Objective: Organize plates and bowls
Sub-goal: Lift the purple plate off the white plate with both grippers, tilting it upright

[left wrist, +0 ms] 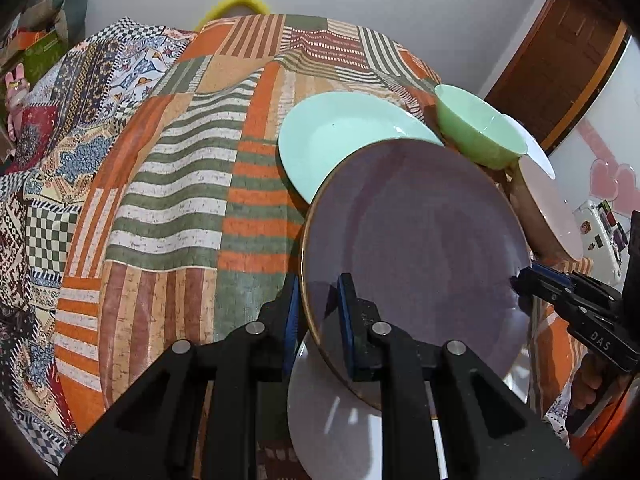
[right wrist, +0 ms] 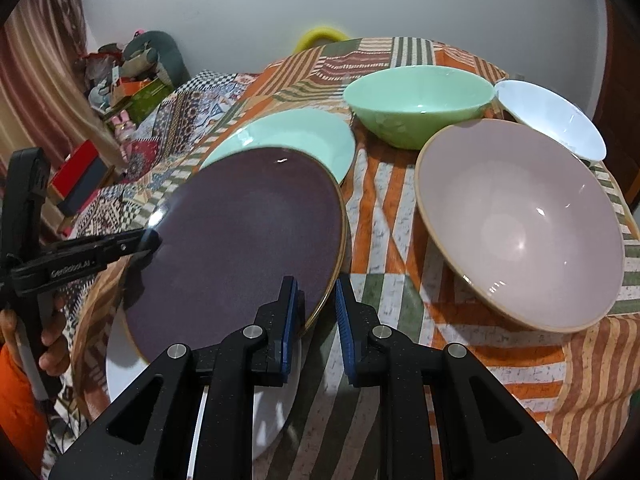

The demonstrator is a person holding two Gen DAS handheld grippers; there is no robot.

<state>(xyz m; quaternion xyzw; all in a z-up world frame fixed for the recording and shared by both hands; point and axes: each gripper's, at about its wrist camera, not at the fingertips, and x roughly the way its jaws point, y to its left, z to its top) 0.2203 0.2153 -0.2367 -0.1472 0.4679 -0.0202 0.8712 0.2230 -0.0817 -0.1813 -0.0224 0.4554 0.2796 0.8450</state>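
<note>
A dark purple plate (left wrist: 420,240) with a gold rim hangs tilted above a white plate (left wrist: 332,420) on the table. My left gripper (left wrist: 320,292) is shut on its near rim, one blue pad on each face. My right gripper (left wrist: 520,280) clamps the opposite rim. In the right wrist view, the right gripper (right wrist: 316,292) pinches the purple plate (right wrist: 240,240) at its right edge, and the left gripper (right wrist: 152,240) holds the far left edge. The white plate (right wrist: 272,412) lies underneath. Behind sit a mint plate (right wrist: 296,136), green bowl (right wrist: 416,100), pink bowl (right wrist: 520,220) and white bowl (right wrist: 552,116).
A patchwork tablecloth (left wrist: 180,200) in orange, green and white stripes covers the table. A hand (right wrist: 52,344) grips the left tool's handle. Boxes and soft toys (right wrist: 132,76) are piled beyond the table's left side. A brown door (left wrist: 560,60) stands at the right.
</note>
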